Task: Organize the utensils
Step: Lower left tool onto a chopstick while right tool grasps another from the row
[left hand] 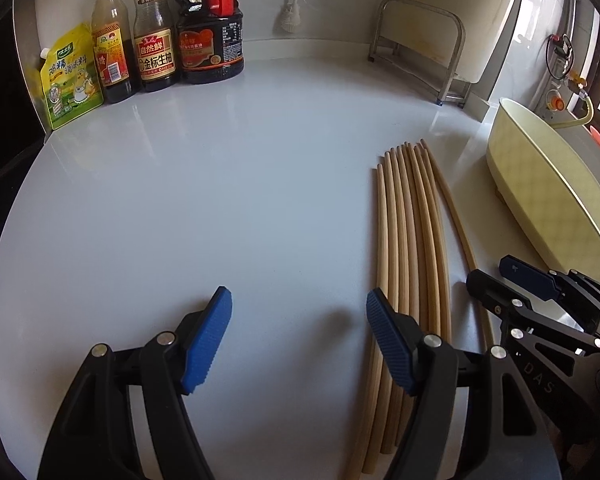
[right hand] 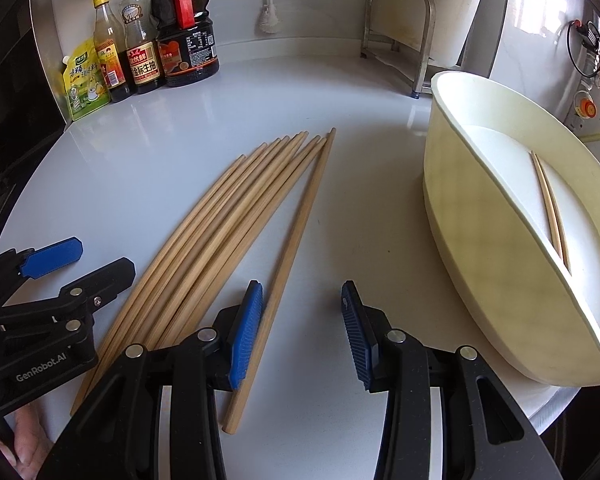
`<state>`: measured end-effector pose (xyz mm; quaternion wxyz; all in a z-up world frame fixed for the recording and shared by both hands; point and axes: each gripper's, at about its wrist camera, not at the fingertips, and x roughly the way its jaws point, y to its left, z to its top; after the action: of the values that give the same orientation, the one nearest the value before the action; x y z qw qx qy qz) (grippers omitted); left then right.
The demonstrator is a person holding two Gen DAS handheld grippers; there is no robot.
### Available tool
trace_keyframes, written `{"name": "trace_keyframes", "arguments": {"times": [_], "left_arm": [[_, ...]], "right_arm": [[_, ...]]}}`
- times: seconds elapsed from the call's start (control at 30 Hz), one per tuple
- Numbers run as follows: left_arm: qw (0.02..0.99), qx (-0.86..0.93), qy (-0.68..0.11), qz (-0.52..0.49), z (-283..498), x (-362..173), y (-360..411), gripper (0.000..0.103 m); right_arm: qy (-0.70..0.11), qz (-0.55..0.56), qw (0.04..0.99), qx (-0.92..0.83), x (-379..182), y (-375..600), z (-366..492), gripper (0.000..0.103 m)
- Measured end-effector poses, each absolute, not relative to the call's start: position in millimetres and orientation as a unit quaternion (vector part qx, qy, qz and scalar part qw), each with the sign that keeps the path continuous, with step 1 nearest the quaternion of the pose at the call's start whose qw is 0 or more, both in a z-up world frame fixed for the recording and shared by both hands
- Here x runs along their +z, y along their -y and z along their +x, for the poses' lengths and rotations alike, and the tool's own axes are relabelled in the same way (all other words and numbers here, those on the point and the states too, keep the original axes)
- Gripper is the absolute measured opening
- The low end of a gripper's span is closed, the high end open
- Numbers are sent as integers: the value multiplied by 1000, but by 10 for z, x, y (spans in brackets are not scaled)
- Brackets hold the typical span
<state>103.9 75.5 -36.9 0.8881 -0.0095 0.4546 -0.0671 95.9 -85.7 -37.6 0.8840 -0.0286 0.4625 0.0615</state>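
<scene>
Several wooden chopsticks [left hand: 408,240] lie side by side on the white counter, fanned out in the right wrist view [right hand: 220,232]. One chopstick [right hand: 296,232] lies apart to their right, running close along the inner side of my right gripper's left pad [right hand: 246,332]. My right gripper [right hand: 300,332] is open, and its pads press on nothing. My left gripper [left hand: 300,340] is open over bare counter, left of the bundle. Each gripper shows in the other's view: the right [left hand: 504,280], the left [right hand: 76,270]. A cream oval tub [right hand: 452,184] on the right holds two chopsticks [right hand: 550,208].
Sauce bottles [left hand: 156,40] and a yellow seasoning pouch [left hand: 70,76] stand at the back left. A metal rack [left hand: 420,48] stands at the back right, with a brush [left hand: 290,16] hanging on the wall. The tub [left hand: 540,200] sits near the counter's right edge. A hand [right hand: 24,436] holds the left gripper.
</scene>
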Motion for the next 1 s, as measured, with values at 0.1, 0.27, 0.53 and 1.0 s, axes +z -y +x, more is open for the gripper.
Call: {"name": "trace_keyframes", "arguments": {"times": [0.1,0.27,0.53,1.0], "left_arm": [[886,-79,-457,-8,1028,-368,-756,70],[883,-91,-461,-3,1001,-400,-725,73],[883,-93,-459,10,987,-404,-673,75],[883,-72,-462,37,1025,-432,-637,76]], "right_arm": [[-462,-28,884,61,-378,855,957,40],[-462,-31,884,62,-379,848,952,40],[-462,-31,884,61,-378,842,953,40],[-460,-32,886,55,-381,853,966,41]]}}
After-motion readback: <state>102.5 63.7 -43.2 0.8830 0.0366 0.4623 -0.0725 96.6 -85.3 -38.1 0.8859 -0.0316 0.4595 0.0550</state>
